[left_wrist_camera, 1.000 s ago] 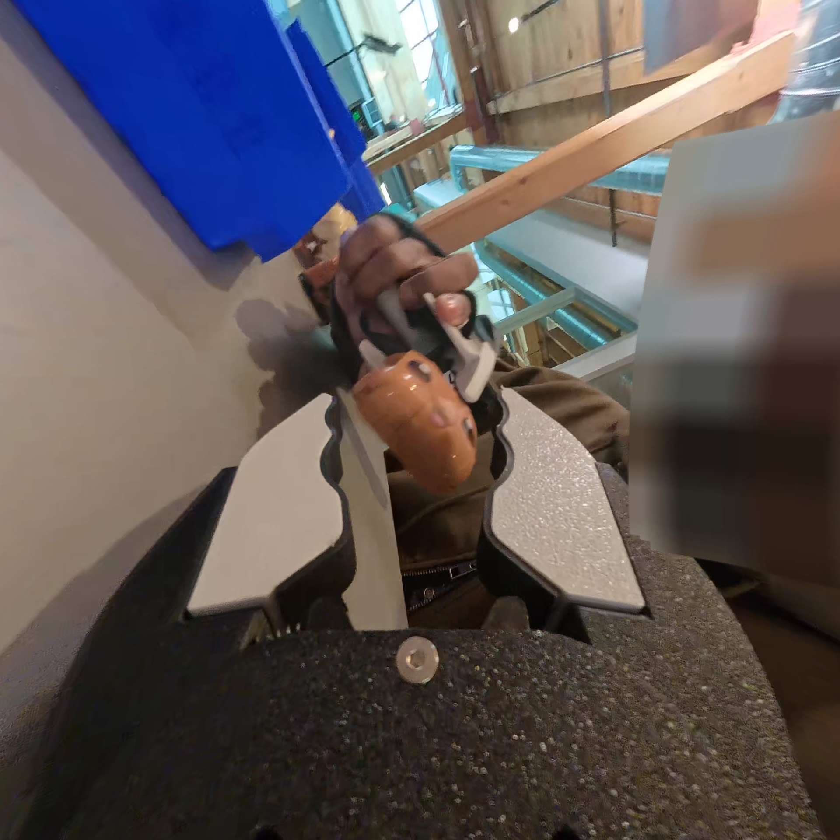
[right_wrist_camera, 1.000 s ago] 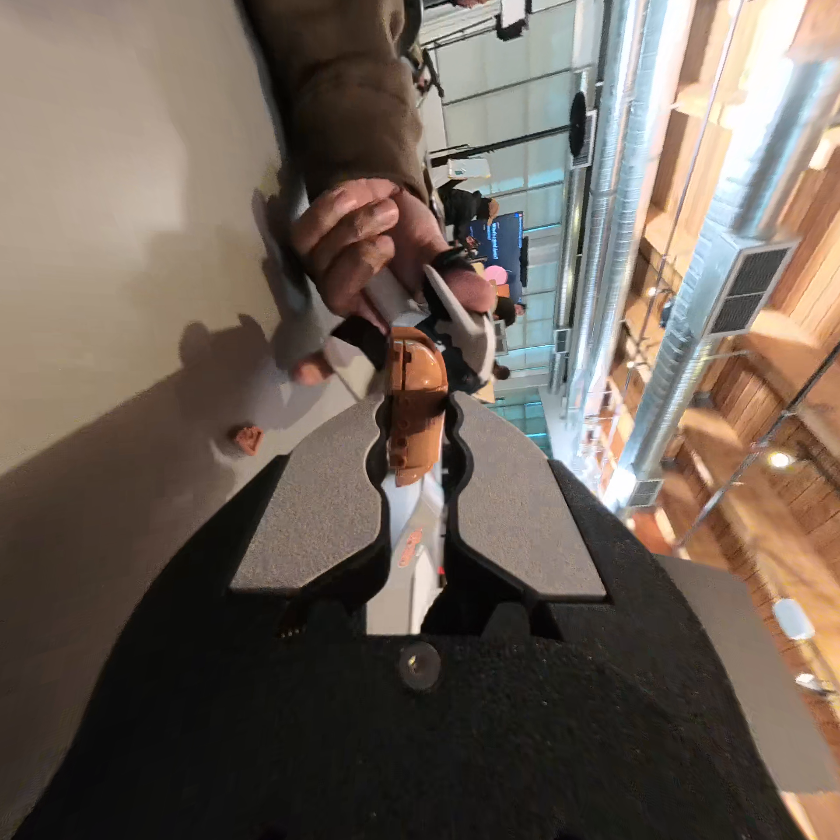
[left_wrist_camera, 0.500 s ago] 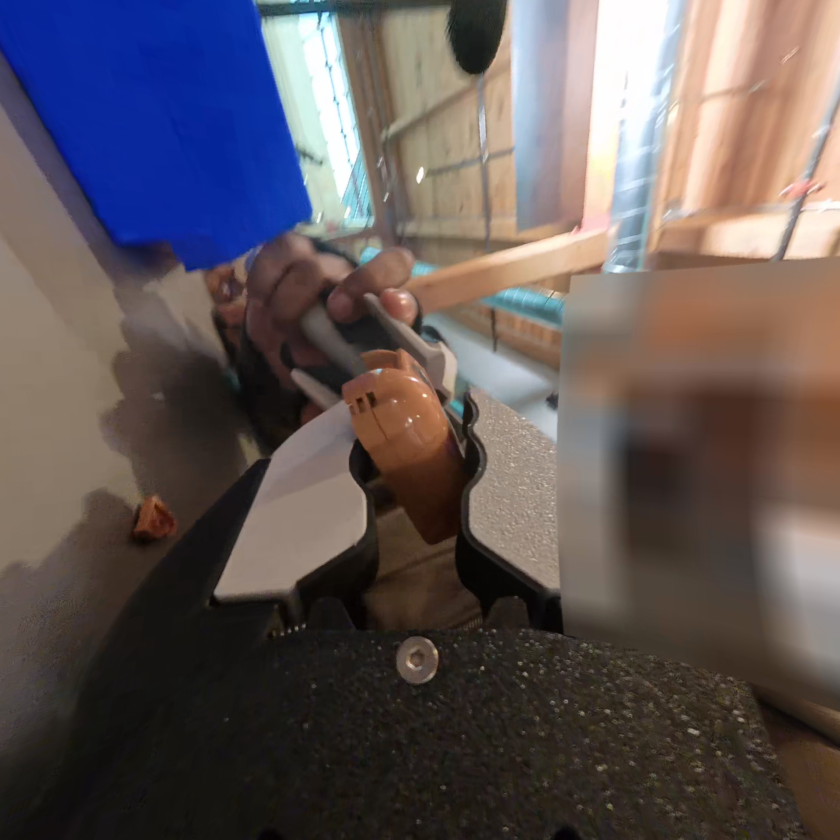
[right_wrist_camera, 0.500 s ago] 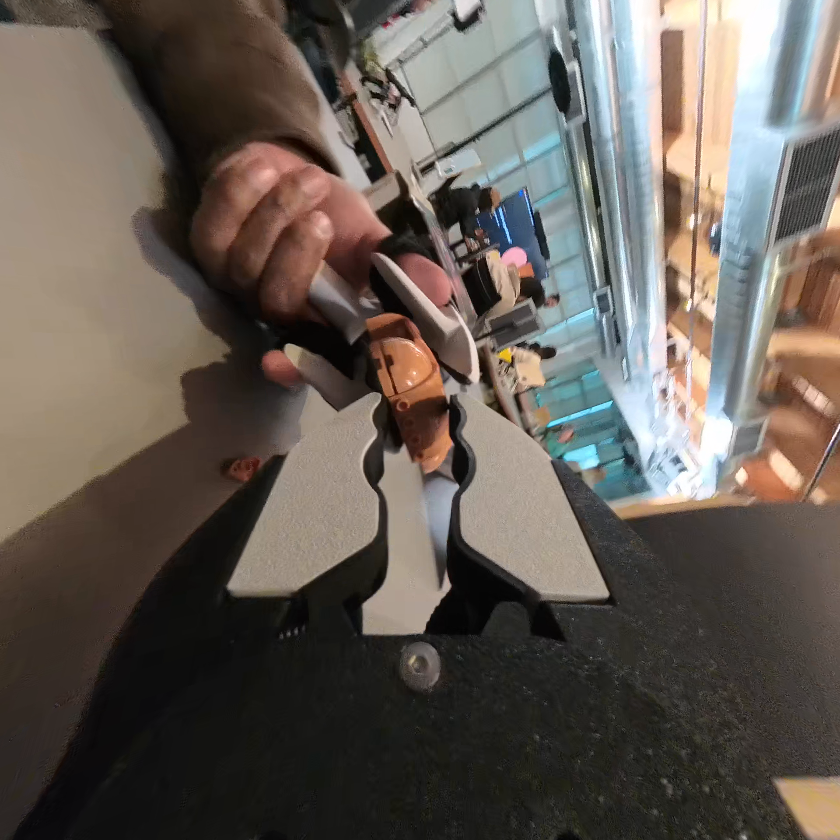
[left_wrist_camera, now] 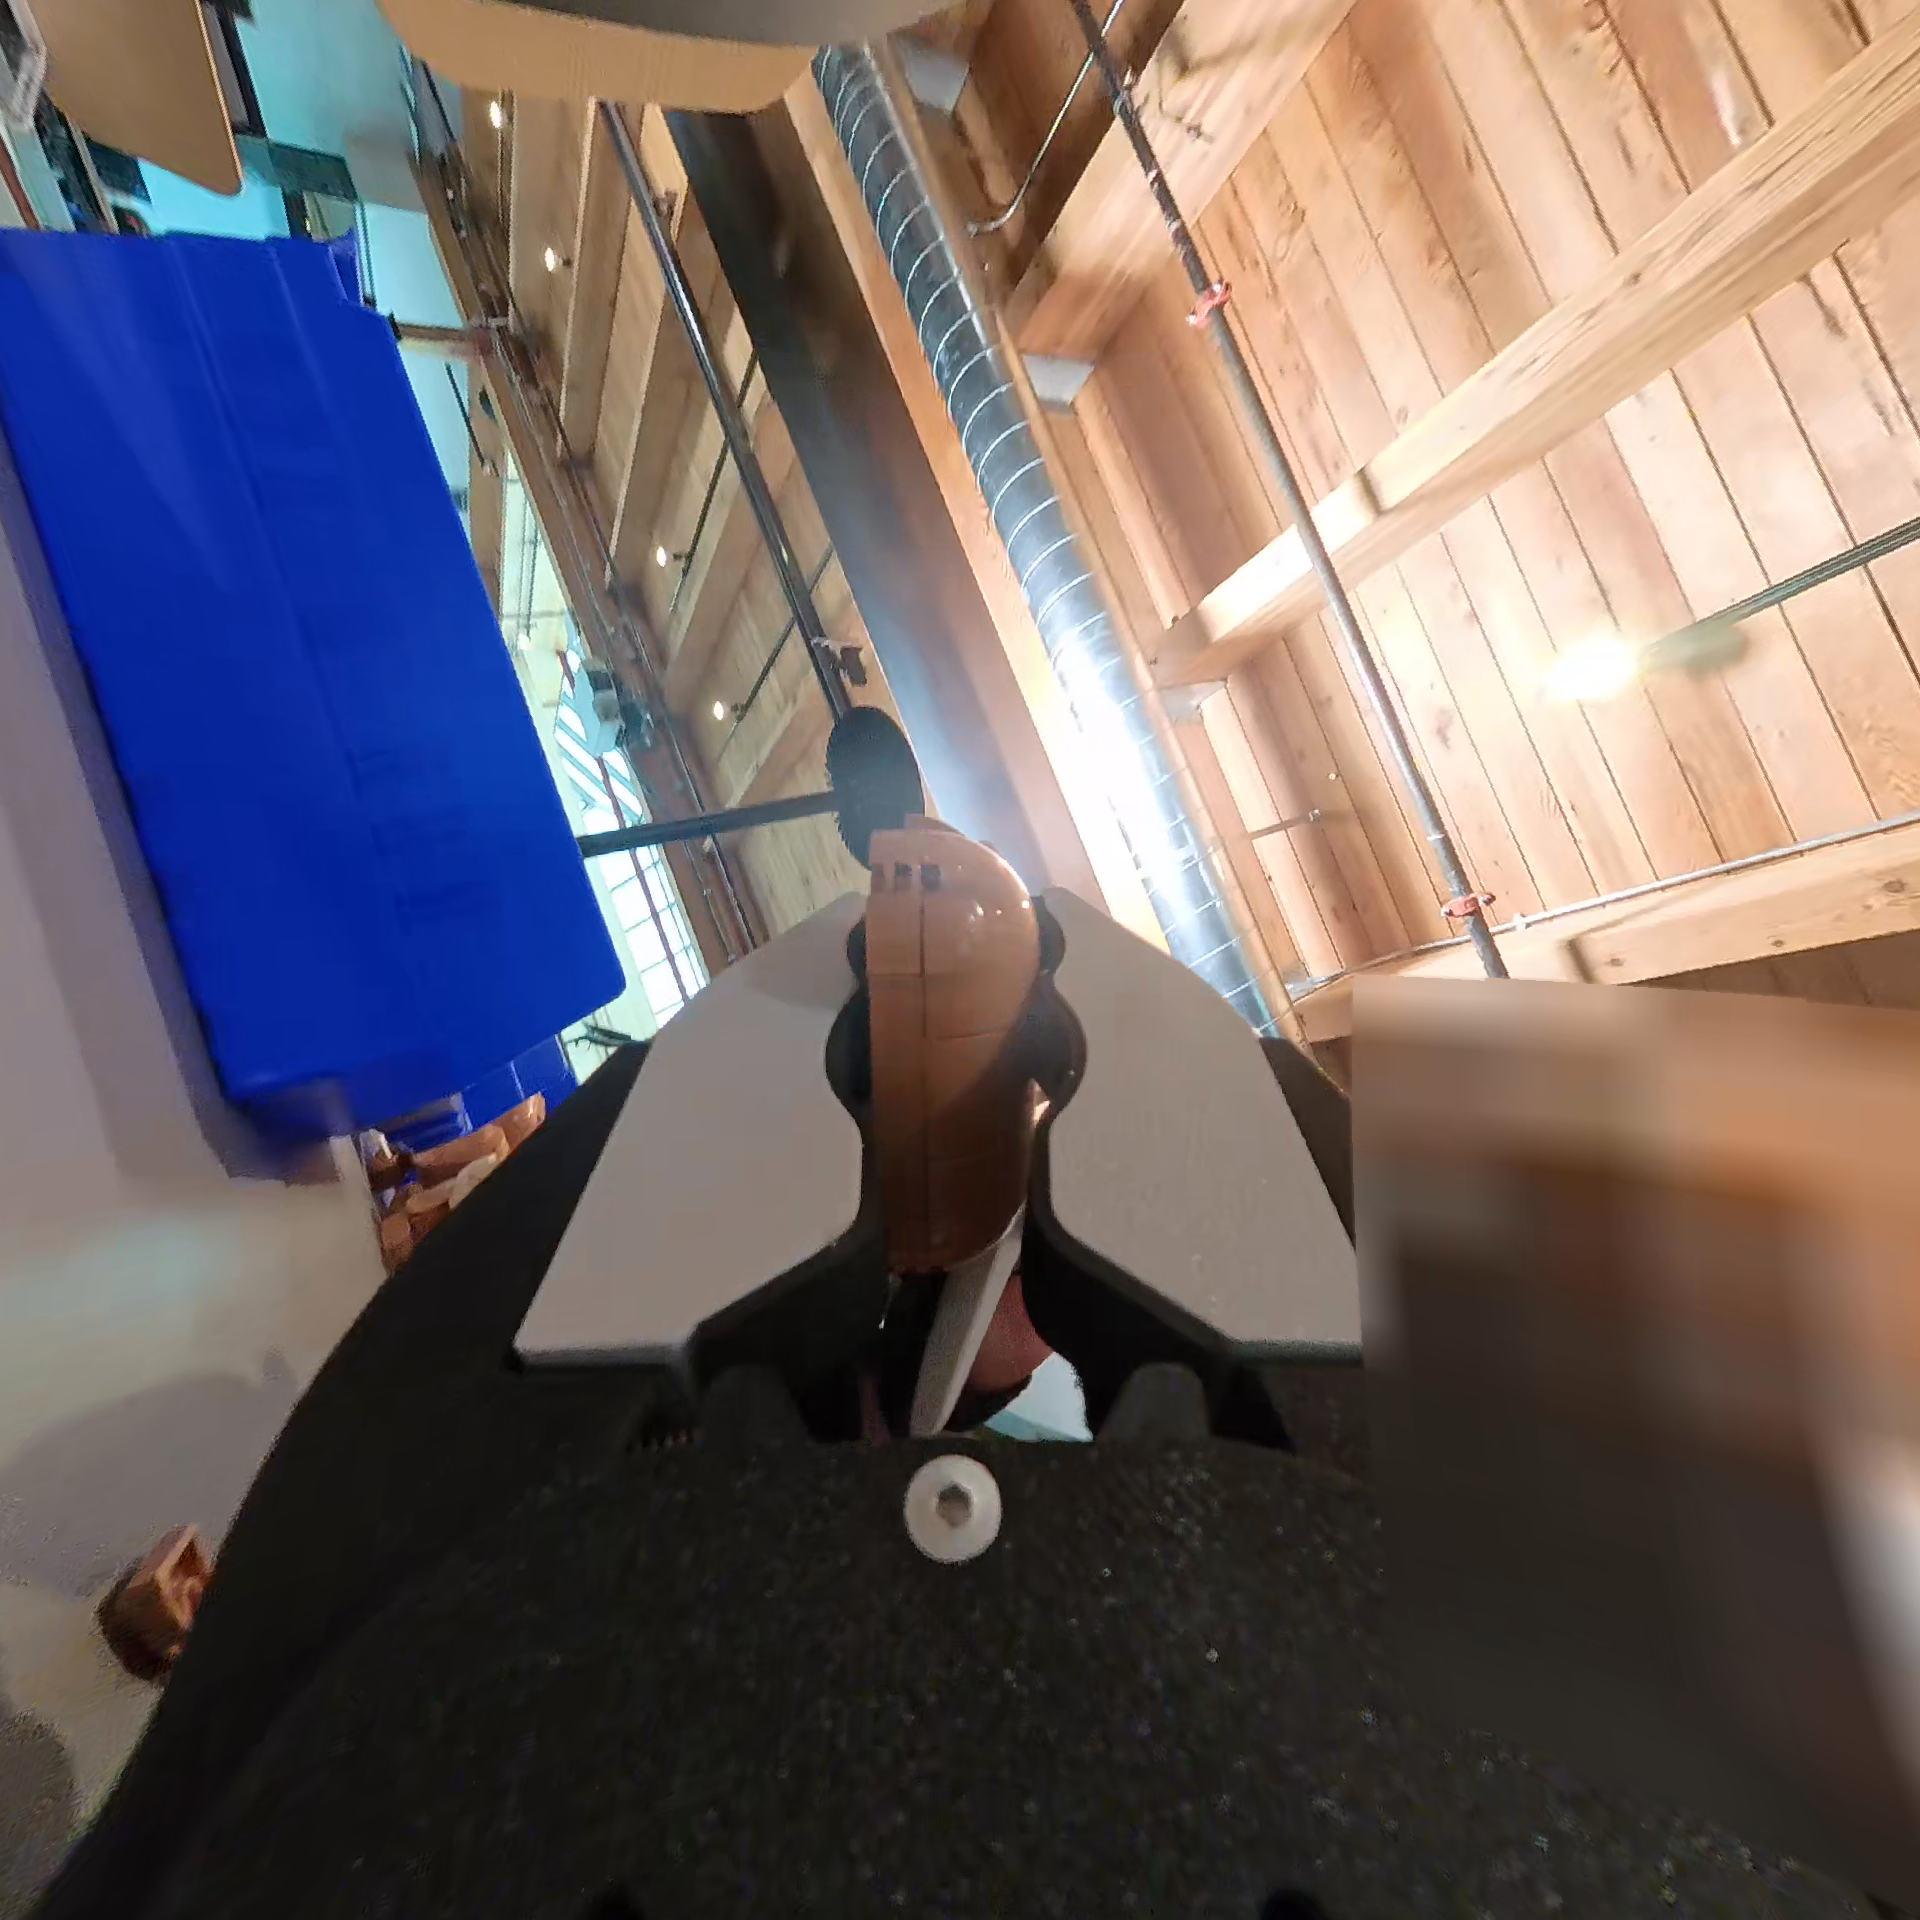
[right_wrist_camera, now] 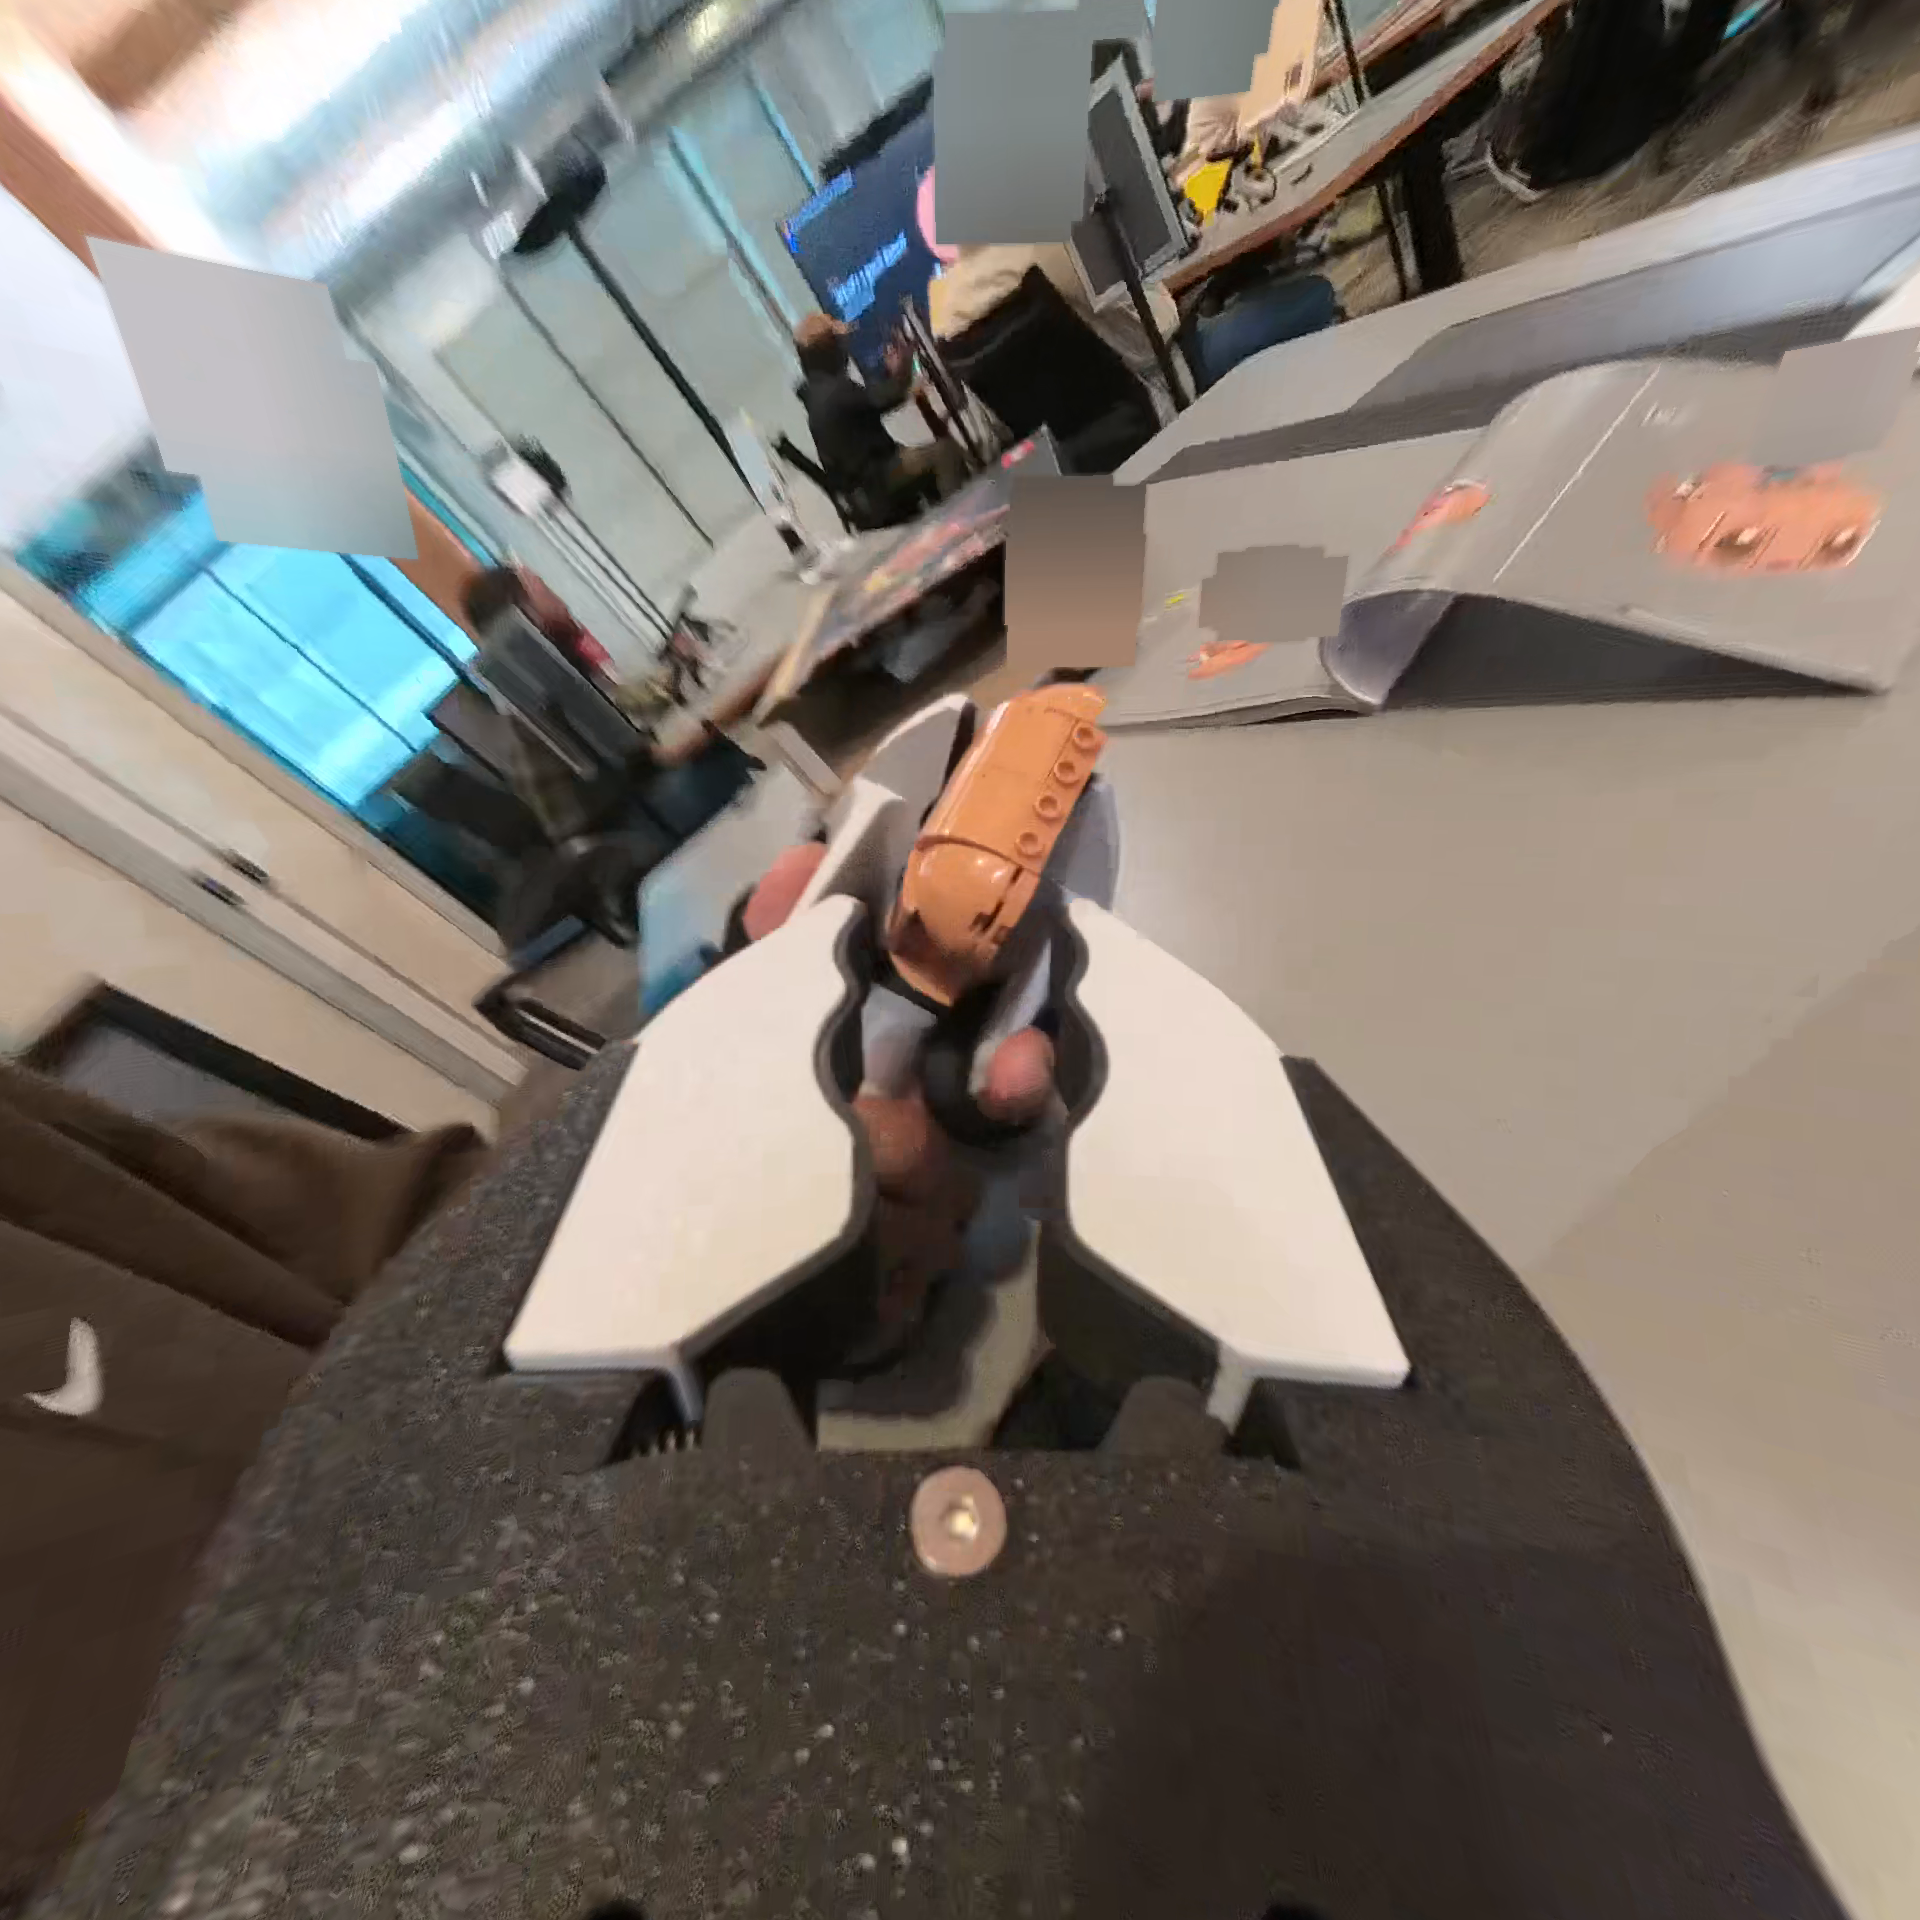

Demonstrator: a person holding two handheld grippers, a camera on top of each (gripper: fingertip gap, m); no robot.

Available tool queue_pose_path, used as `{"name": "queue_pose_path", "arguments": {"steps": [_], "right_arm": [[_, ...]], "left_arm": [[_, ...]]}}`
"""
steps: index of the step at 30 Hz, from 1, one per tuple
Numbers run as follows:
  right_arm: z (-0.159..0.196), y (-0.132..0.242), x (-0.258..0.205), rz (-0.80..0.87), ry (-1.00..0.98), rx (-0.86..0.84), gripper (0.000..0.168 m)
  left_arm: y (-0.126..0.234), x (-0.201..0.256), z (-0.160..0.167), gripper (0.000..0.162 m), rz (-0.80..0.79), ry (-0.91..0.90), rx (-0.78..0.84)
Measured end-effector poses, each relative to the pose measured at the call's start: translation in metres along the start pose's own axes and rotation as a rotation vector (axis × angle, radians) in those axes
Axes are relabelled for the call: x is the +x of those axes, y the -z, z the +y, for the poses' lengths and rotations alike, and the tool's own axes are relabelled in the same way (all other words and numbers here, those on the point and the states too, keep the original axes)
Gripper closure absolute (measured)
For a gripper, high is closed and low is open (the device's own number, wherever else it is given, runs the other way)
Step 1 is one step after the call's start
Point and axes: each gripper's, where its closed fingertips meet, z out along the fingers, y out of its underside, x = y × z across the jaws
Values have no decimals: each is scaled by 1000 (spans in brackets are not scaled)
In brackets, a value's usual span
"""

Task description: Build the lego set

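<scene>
Gripping the brown lego piece (left_wrist_camera: 951, 1049) between them in mid-air, left gripper (left_wrist_camera: 948, 935) and right gripper (right_wrist_camera: 966, 935) both pinch it; twisting unevenly could snap it apart or drop it

The left hand-held gripper (left_wrist_camera: 951, 997) is clamped on a rounded brown lego build (left_wrist_camera: 951, 1049), which sits upright between the fingers and pokes out past the tips. A blue bin (left_wrist_camera: 281, 665) stands off to the left on the pale tabletop (left_wrist_camera: 125, 1299), with a heap of brown and tan bricks (left_wrist_camera: 447, 1164) beside its near end. One loose brown brick (left_wrist_camera: 156, 1605) lies at the lower left. Wooden ceiling planks fill the background.
</scene>
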Motion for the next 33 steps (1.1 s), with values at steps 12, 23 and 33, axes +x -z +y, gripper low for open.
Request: {"name": "queue_pose_path", "arguments": {"steps": [12,23,33], "right_arm": [[-12,1,-6,15,-101,151,150],[-17,9,-15,0,-47,213,150],[-17,13,-21,-43,-7,221,151]], "left_arm": [[-7,16,6,135,70,-179,-8],[-13,28,22,135,118,-355,-108],[-14,33,29,134,157,-372,-161]]}}
